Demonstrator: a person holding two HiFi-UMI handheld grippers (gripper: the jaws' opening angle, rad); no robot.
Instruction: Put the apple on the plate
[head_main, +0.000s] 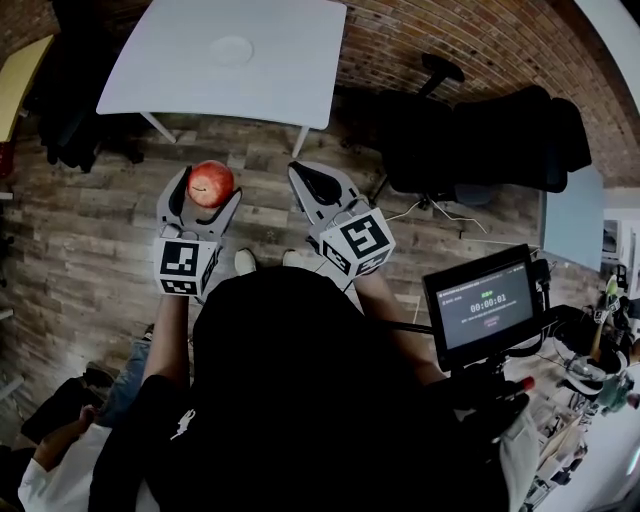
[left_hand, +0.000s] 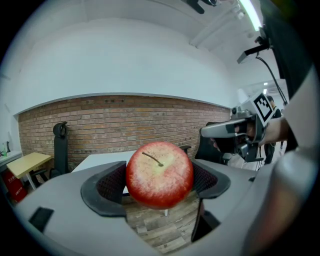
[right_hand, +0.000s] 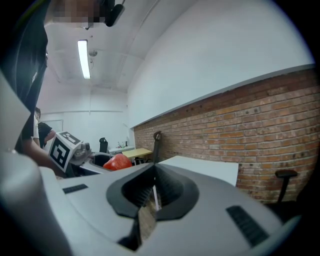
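The left gripper (head_main: 207, 192) holds the red apple (left_hand: 159, 173) between its two jaws, up in the air above the wood floor (head_main: 90, 240). The right gripper (right_hand: 154, 189) is beside it, jaws pressed together with nothing inside. The plate (head_main: 231, 50) sits on the white table (head_main: 290, 75), well apart from the apple.

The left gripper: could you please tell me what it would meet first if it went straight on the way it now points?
Probably the near edge of the white table ahead. The left gripper, its jaws shut on the apple, has only floor beneath its path until then, though depth is unclear.
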